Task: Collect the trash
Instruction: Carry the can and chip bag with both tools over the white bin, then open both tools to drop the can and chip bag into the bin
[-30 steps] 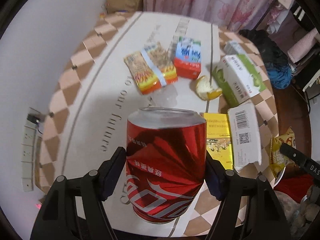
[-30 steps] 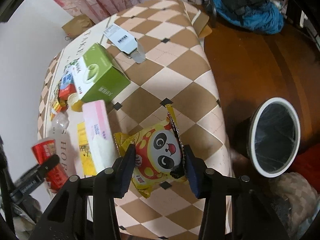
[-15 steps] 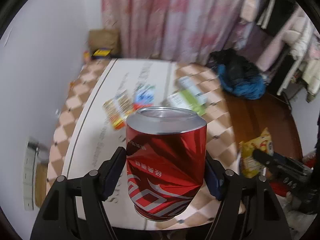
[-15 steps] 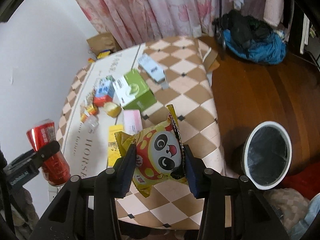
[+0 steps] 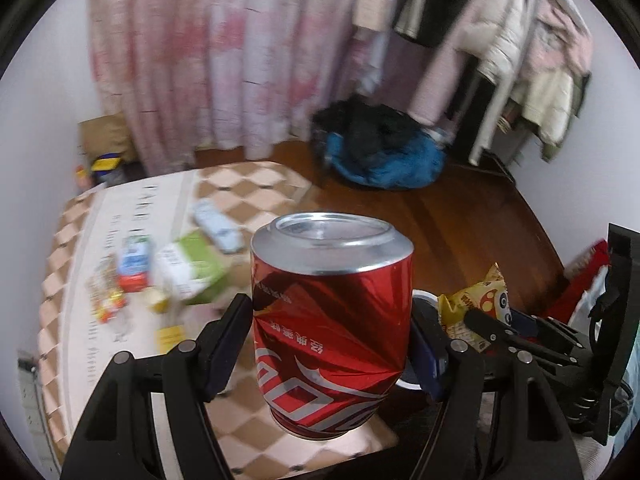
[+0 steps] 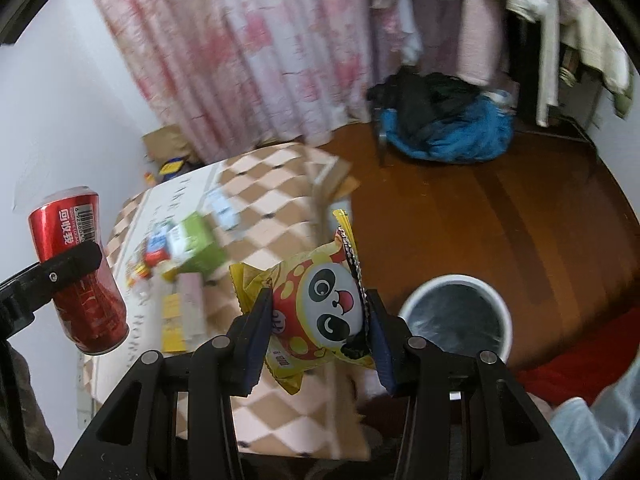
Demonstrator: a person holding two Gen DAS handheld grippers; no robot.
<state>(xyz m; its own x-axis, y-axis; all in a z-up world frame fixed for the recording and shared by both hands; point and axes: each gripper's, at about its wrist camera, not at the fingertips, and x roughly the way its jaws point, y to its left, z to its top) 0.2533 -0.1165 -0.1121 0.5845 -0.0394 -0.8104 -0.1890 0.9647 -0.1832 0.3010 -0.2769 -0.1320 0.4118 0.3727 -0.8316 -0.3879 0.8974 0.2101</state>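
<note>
Left gripper point(image 5: 332, 340) fingers clamped on dented red metal can point(image 5: 332, 320); right gripper point(image 6: 318, 334) fingers pinch crinkly yellow snack bag point(image 6: 320, 312).

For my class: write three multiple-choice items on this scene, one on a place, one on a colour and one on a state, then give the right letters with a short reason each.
1. Where does the white-rimmed bin stand?
A. on the table
B. on the wooden floor beside the table
C. on a chair

2. What colour is the can in the left claw?
A. red
B. green
C. blue

3. What is the state of the right claw?
A. open and empty
B. shut on the yellow panda snack bag
C. shut on a green box

Answers:
1. B, the right wrist view shows brown floorboards around its rim, past the edge of the checkered table.
2. A, its body is red under a silver top.
3. B, both pads press the bag's sides, and it hangs clear of the table.
</note>
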